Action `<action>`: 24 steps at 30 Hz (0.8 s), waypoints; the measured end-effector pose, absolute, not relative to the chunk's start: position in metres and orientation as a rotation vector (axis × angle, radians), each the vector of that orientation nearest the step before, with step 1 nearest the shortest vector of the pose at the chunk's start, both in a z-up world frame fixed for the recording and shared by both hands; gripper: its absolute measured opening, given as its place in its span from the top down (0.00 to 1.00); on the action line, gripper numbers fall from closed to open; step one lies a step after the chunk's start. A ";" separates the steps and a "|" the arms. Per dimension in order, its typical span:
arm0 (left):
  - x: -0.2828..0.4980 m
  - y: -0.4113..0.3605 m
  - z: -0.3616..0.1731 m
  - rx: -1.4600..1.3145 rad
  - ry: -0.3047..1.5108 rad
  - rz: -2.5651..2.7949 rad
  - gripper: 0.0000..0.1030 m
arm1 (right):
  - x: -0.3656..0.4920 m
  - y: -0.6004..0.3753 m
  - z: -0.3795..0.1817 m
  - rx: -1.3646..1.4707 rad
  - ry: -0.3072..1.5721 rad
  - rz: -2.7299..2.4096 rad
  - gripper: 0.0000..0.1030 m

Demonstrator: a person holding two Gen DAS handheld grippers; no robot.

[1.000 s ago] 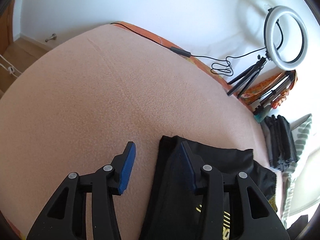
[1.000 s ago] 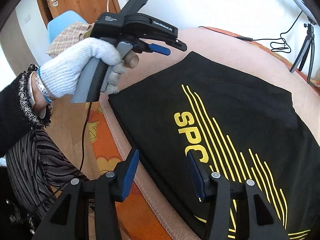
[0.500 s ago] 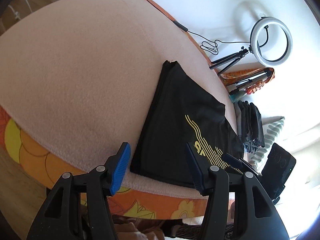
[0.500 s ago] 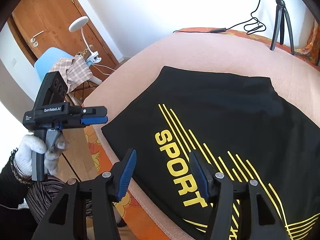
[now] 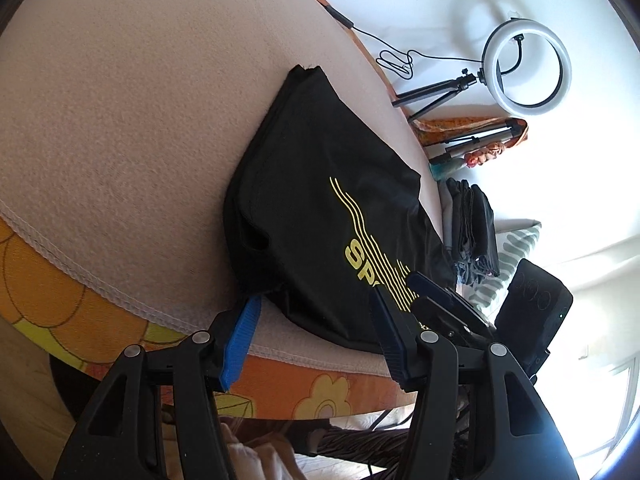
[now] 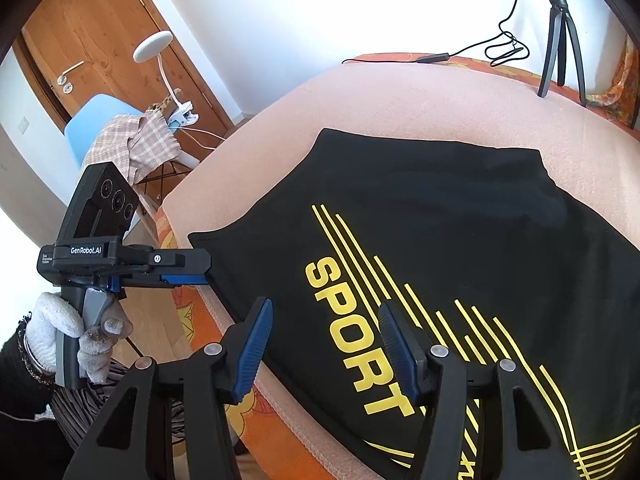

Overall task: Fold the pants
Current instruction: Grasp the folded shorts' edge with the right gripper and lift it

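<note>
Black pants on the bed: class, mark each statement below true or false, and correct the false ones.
1. The black pants carry yellow lettering and stripes. True.
2. The right tool is clamped on the pants. False: its jaws stand apart above the fabric, gripping nothing.
3. The pants lie on a pink blanket. True.
4. The ring light lies flat on the blanket. False: it stands on a tripod beyond the blanket, by the wall.
5. A gloved hand holds the left tool. True.
6. The pants hang over the blue chair. False: a checked cloth is draped there; the pants lie on the bed.
</note>
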State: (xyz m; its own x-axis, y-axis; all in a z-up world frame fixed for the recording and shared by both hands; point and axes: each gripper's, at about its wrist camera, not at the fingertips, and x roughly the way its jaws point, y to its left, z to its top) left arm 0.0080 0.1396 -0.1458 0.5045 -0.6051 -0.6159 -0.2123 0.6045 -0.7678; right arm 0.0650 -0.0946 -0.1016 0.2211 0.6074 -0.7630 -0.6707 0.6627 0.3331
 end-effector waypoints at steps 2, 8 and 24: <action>0.012 0.138 -0.146 -0.935 1.040 -0.281 0.46 | 0.067 -0.096 -0.102 -0.065 1.020 0.882 0.43; 0.028 0.150 -0.147 -0.940 0.967 -0.238 0.49 | 0.072 -0.093 -0.103 -0.045 1.028 0.878 0.43; 0.032 0.120 -0.128 -0.639 0.867 -0.297 0.88 | 0.156 -0.027 -0.072 0.046 1.169 0.796 0.20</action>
